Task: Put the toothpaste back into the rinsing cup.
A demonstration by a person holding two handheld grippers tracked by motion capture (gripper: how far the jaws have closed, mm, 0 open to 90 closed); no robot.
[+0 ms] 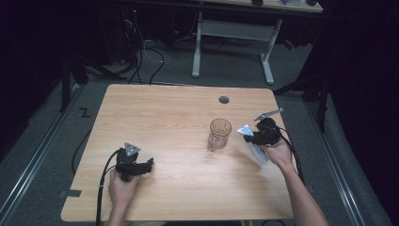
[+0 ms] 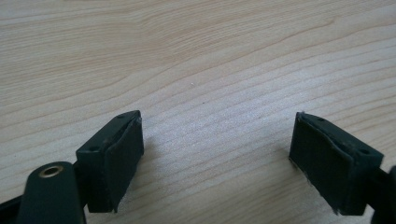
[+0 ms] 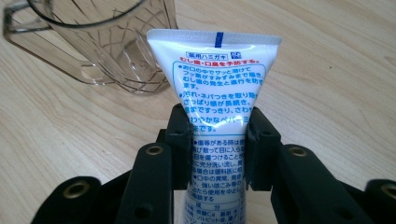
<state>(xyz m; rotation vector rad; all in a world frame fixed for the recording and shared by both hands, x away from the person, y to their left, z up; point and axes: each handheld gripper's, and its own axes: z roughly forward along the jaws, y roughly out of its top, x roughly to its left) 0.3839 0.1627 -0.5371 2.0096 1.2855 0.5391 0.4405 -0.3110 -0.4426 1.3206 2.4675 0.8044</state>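
The right gripper has its fingers clenched on a white toothpaste tube, pinching it across the middle so that the flat crimped end juts out past the fingertips while the rest of the tube hangs back beneath the person's hand. Just beyond that crimped end, a little to one side of the fingers, stands a clear glass cup upright on the table; in the high view the tube is close beside the cup but not touching it. The likely aim is to stand the tube in the cup. The risk is that the soft, glossy tube slides or twists between the pads, or that its wide crimped end catches the rim and tips the light cup over. The left gripper rests near the table with its fingers released, nothing between them, well apart from the cup, so it cannot steady it.
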